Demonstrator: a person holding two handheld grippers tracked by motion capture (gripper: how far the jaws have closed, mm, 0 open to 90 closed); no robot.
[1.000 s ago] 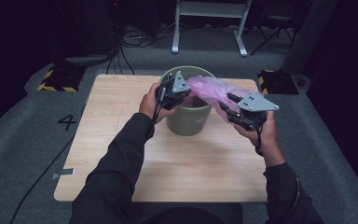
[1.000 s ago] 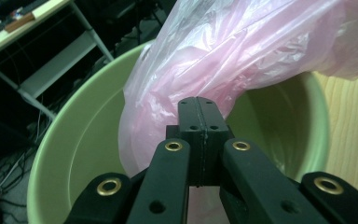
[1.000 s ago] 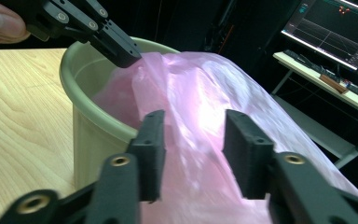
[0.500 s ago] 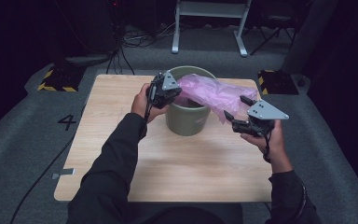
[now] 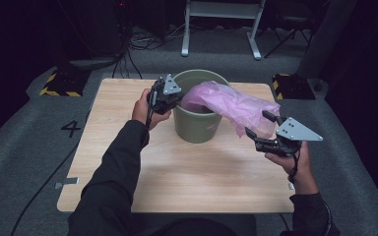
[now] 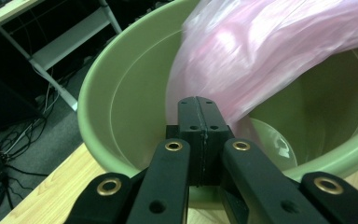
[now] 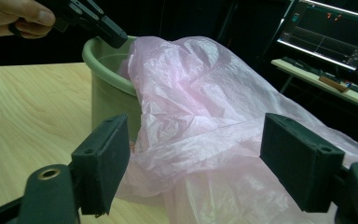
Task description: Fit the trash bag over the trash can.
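On the pale wooden tabletop, left gripper clamped on the thin pink plastic bag at the round green plastic bucket rim — right gripper, jaws just opened, should re-grip the loose hem and spread it.

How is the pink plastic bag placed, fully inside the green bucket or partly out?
Partly out. One end of the pink plastic bag lies inside the green bucket; the rest drapes over the rim onto the wooden table.

High view overhead facing forward, gripper views close, sharing bin

Left gripper with jaws pressed together, right gripper freshly opened wide, well apart.
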